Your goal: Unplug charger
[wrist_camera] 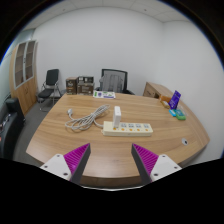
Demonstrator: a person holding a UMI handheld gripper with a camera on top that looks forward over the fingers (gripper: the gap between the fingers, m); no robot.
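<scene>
Zero progress on the unplug so far, judging by how things lie. Tongs (110,160) are wide open with nothing held, and both purple pads (76,156) are bare. They hover above the near edge of the wooden conference table (60,140). A white power strip (128,128) lies flat on the table, ahead of the fingers and roughly centred between them, well apart from both. A white charger (117,117) stands upright in the strip at its left end, apparently seated in its socket. A bundle of white cable (86,119) lies coiled loosely on the table just left of the strip; I can't tell which lead belongs to which. Far right, beyond the right finger, a purple and teal object (176,103) sits on the table, too small to identify. Office chairs (114,80) and cabinets stand beyond the table. My read is that everything is left: approach, close both fingers on the charger body, and pull it straight up. The strip isn't fixed down as far as I can see, so it could lift with the plug.
</scene>
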